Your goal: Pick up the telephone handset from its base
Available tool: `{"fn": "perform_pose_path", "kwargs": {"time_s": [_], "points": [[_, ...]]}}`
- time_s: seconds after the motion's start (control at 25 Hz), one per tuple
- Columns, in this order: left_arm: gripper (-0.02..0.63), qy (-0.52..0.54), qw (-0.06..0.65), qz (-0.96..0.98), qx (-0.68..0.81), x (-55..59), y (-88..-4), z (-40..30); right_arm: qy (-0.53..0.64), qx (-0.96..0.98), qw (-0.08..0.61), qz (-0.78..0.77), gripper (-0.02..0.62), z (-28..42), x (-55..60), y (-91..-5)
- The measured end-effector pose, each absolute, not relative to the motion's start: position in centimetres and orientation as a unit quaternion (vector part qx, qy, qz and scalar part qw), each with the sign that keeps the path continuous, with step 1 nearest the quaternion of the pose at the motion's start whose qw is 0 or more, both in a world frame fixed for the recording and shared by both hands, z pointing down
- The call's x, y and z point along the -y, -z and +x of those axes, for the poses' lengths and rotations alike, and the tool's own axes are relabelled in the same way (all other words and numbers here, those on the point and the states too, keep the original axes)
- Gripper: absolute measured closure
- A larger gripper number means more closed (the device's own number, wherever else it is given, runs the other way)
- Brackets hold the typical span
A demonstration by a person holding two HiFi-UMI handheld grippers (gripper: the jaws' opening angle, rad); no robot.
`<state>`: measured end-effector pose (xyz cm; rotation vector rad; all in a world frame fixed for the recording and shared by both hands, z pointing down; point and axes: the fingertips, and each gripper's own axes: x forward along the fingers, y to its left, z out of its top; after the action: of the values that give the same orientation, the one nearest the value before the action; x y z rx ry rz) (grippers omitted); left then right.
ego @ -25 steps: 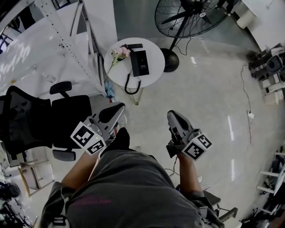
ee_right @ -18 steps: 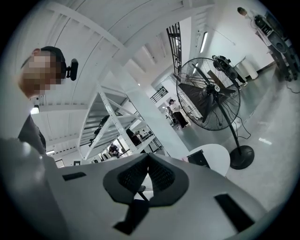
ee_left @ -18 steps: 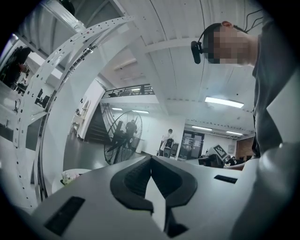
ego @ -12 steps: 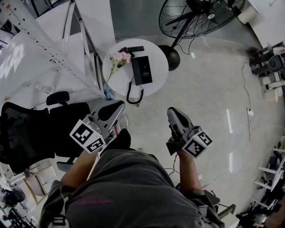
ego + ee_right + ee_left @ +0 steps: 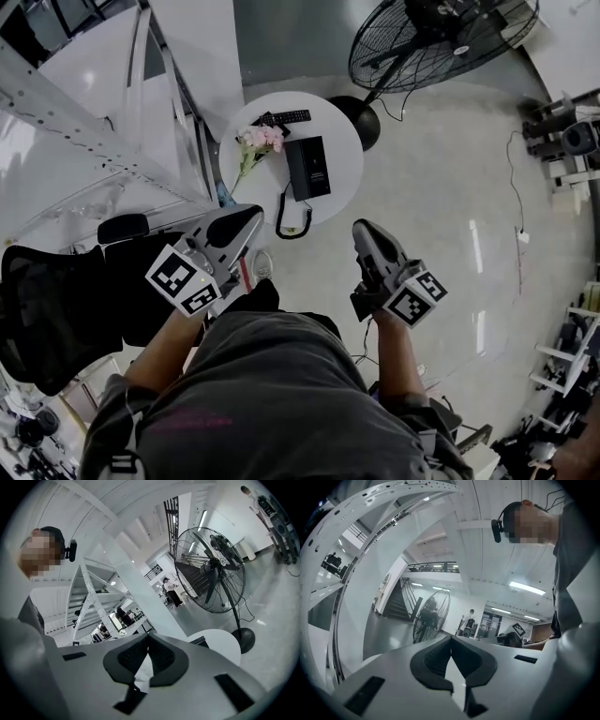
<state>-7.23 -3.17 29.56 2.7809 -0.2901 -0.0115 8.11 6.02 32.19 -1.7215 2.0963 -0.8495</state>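
A black telephone [image 5: 308, 168] lies on a small round white table [image 5: 337, 192] in the head view, its coiled cord [image 5: 292, 221] hanging over the near rim. I cannot tell the handset apart from the base at this distance. My left gripper [image 5: 246, 221] and right gripper [image 5: 362, 231] are held level in front of the person's body, short of the table, both shut and empty. In the left gripper view the pads [image 5: 436, 656] of the left gripper [image 5: 451, 638] meet at the tip. The right gripper [image 5: 148, 637] also has its pads closed, with the table [image 5: 220, 644] beyond.
Pink flowers [image 5: 259, 140] and a black remote [image 5: 292, 116] share the table. A large pedestal fan [image 5: 441, 42] stands behind it, its base [image 5: 362, 122] against the table's far side. A black office chair [image 5: 66, 300] is at left, a white metal frame [image 5: 122, 141] beside it.
The table and telephone have drawn nearer in the head view as the person walks toward them. Both grippers stay shut and travel forward with the body.
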Motion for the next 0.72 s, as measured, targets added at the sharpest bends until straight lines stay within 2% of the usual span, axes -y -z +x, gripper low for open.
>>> {"fn": "perform_pose_path", "kwargs": {"time_s": [0.72], "points": [[0.592, -0.013, 0.196, 0.974, 0.11, 10.9, -32.1, -6.8, 0.323, -0.734, 0.124, -0.585, 0.58, 7.6, 2.7, -33.9]]}}
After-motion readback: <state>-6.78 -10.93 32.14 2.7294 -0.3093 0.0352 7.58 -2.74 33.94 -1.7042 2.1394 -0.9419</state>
